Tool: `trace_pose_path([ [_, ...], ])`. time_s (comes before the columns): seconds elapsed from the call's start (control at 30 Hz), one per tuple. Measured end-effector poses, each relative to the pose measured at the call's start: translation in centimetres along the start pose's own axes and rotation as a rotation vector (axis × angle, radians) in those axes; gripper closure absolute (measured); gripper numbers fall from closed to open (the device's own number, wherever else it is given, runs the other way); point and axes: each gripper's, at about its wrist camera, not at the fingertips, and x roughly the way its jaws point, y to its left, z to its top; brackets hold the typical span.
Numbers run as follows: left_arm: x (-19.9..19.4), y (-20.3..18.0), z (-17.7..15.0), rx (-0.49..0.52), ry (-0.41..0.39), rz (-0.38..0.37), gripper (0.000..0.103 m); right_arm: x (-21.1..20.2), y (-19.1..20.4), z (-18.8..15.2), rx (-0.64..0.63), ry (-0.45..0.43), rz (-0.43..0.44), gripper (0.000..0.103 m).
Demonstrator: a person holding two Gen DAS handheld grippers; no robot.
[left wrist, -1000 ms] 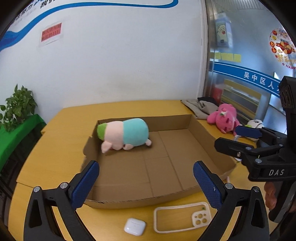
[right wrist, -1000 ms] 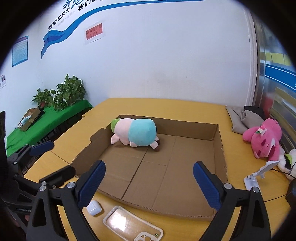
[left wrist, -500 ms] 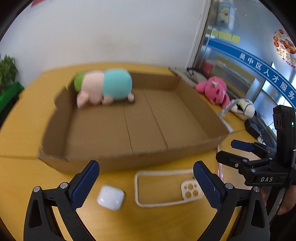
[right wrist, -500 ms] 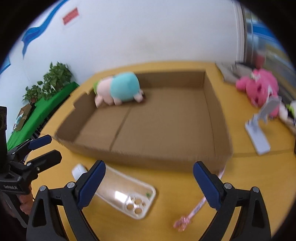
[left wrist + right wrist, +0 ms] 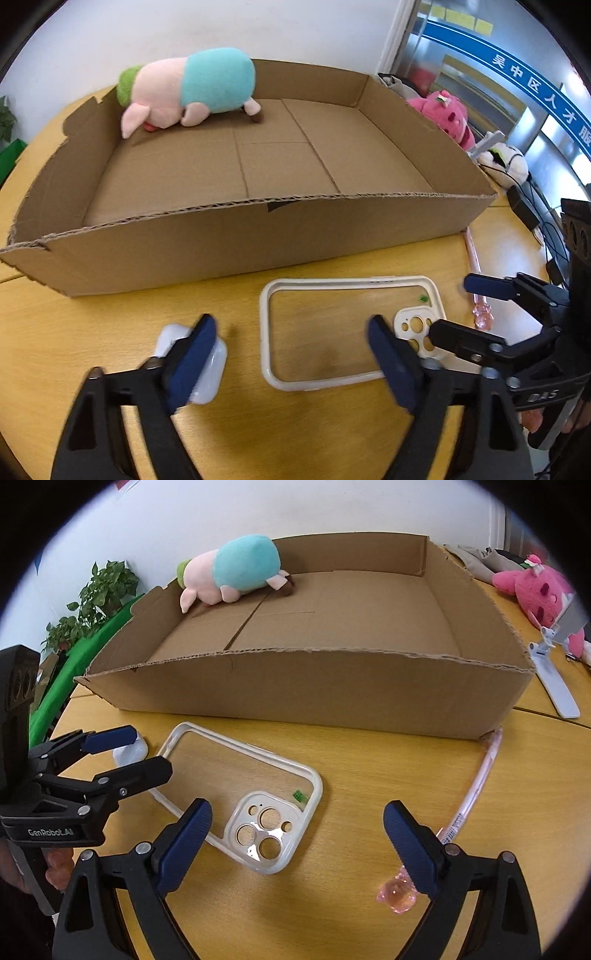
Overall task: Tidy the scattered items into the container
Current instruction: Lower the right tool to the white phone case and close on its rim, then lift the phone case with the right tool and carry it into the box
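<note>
Plush pig (image 5: pixel 192 88) in box (image 5: pixel 258 236) — phone case (image 5: pixel 351 328) before it

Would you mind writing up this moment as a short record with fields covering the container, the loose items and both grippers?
container: cardboard box, open-topped, on the wooden table
inside box: plush pig, at the far left corner
loose in front of box: phone case, earbud case, pink pen
outside box, right side: pink plush, phone stand
left gripper: open, low over the table, one finger over the earbud case
right gripper: open, above the phone case's camera end
</note>
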Motion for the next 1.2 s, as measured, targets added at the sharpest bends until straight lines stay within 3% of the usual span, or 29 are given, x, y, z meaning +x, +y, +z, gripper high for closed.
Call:
trace_pose_path([
  [0.1, 1.1, 0.4, -0.3, -0.018, 0.048, 0.000, 0.053, 0.6, 0.0, -0.2, 0.002, 0.027, 0.005, 0.033],
  [0.23, 1.0, 0.4, -0.3, -0.006, 0.049, 0.020, 0.066, 0.6, -0.1, -0.4, -0.008, 0.028, -0.017, 0.049],
  [0.3, 1.0, 0.6, -0.3, -0.003, 0.052, 0.031, 0.072, 0.6, -0.3, -0.3, -0.011, 0.029, -0.027, 0.067],
  [0.43, 0.9, 1.1, -0.2, -0.009, 0.055, 0.042, 0.088, 0.6, -0.4, -0.2, -0.017, 0.035, -0.033, 0.088],
  [0.67, 0.8, 1.2, -0.5, 0.003, 0.059, 0.061, 0.098, 0.6, -0.5, -0.2, -0.009, 0.033, -0.035, 0.091],
  [0.83, -0.8, 0.7, -0.9, 0.005, 0.028, 0.066, 0.098, -0.4, -0.3, 0.0, -0.022, 0.004, -0.042, 0.093],
  [0.97, -3.5, 0.1, -0.2, 0.017, -0.031, 0.075, 0.098, -2.9, 0.4, 0.9, -0.045, -0.069, -0.037, 0.094],
  [1.2, -10.5, 0.3, 2.9, 0.004, -0.206, 0.084, 0.098, -9.0, 2.7, 4.6, -0.121, -0.237, -0.032, 0.094],
])
